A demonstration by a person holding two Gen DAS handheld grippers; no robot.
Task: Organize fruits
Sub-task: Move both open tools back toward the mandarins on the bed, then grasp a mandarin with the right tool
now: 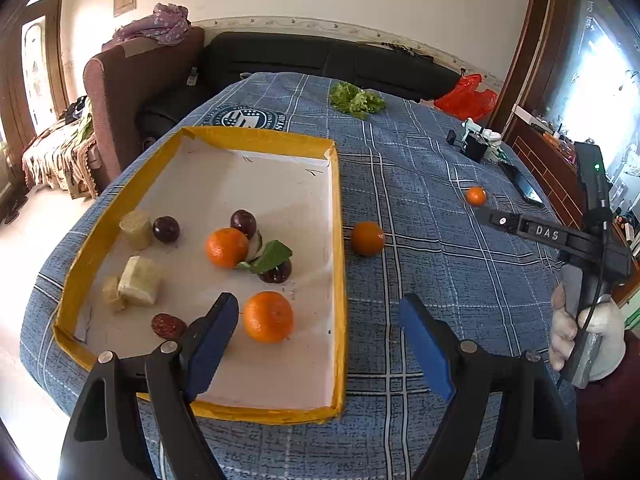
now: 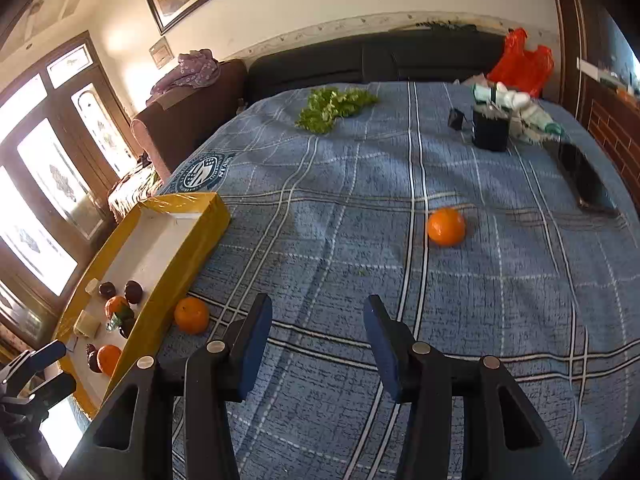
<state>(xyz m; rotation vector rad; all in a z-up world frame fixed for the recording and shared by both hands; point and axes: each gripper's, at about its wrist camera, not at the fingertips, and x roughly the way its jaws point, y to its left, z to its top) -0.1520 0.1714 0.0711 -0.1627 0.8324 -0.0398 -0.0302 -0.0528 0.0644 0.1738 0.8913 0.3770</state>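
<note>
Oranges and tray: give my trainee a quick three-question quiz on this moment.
1. True or false: every orange already lies in the tray.
2. How many oranges lie loose on the blue cloth?
3. The left gripper is: A) shut on an orange, B) open and empty, C) out of view.

Key:
1. False.
2. Two: the near orange beside the tray, and the far orange.
3. B.

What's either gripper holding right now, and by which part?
Nothing. The left gripper is open over the tray edge, nothing between its pads. The right gripper is open above bare cloth, short of the orange.
</note>
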